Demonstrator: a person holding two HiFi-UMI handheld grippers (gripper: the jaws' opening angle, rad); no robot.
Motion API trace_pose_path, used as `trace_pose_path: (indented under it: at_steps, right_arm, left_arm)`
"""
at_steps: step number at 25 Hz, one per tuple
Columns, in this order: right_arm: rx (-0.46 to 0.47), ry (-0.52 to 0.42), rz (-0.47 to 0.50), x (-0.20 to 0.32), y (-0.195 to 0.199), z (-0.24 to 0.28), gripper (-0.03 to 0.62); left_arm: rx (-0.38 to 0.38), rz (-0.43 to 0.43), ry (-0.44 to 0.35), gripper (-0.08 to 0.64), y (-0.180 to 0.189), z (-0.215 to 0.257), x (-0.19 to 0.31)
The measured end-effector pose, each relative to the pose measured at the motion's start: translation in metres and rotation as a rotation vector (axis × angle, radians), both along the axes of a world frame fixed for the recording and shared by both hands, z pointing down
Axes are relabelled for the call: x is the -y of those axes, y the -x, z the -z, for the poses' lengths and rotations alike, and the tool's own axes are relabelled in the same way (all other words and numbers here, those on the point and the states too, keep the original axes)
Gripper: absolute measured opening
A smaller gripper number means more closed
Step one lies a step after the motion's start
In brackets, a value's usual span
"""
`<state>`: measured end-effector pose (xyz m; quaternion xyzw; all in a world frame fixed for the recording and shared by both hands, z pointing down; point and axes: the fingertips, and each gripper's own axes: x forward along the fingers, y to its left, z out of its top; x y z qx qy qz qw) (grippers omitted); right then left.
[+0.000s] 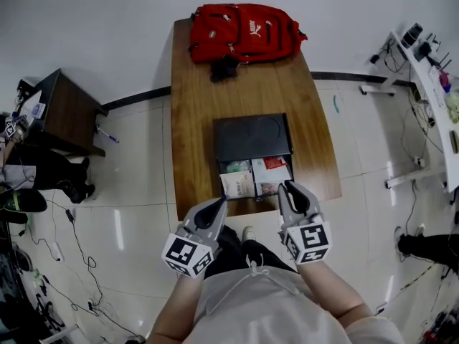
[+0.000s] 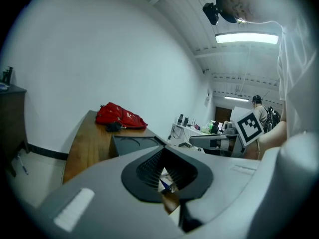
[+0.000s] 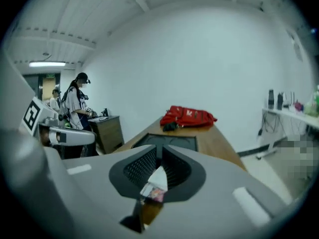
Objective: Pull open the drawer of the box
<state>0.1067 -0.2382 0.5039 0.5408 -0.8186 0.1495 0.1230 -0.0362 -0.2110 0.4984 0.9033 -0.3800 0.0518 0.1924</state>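
On the long brown wooden table (image 1: 193,120), the flat black box (image 1: 251,136) sits toward the 6 o'clock end. Its drawer (image 1: 219,180) is drawn out of its 6 o'clock side, with white and red packets (image 1: 247,178) inside. A red fabric backpack (image 1: 244,31) lies at the table's 12 o'clock end. The left gripper (image 1: 221,203) hangs at the drawer's 7 o'clock, jaw tips together and clasping nothing. The right gripper (image 1: 287,186) is at 5 o'clock, jaws a narrow slit apart and empty.
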Motion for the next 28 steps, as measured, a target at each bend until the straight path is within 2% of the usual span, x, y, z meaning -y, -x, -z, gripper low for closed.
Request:
trace_pose_path:
  at_steps: [2, 3, 7, 13, 18, 21, 28]
  right_arm:
    - [-0.059, -0.107, 0.012, 0.0, -0.007, 0.03, 0.008]
    - [-0.077, -0.143, 0.018, -0.001, -0.008, 0.04, 0.006]
    - [-0.069, -0.241, 0.053, -0.011, -0.013, 0.065, 0.003]
    - [-0.018, -0.192, 0.036, -0.031, -0.023, 0.069, 0.003]
    - [0.051, -0.296, 0.055, -0.059, -0.017, 0.089, 0.003]
    - [0.02, -0.367, 0.079, -0.084, -0.007, 0.106, 0.003]
    - [-0.003, -0.35, 0.103, -0.162, 0.021, 0.113, 0.005]
  left_arm:
    - [-0.008, 0.01, -0.049, 0.006, -0.002, 0.021, 0.002]
    - [-0.008, 0.013, -0.073, 0.006, -0.003, 0.031, 0.002]
    - [-0.004, 0.057, -0.147, 0.006, -0.002, 0.06, -0.003]
    - [-0.014, 0.118, -0.167, 0.006, 0.008, 0.076, -0.015]
    - [-0.038, 0.111, -0.181, 0.006, 0.007, 0.085, -0.037]
    - [-0.037, 0.095, -0.201, 0.006, 0.008, 0.093, -0.061]
    - [-0.043, 0.093, -0.246, 0.006, 0.027, 0.112, -0.142]
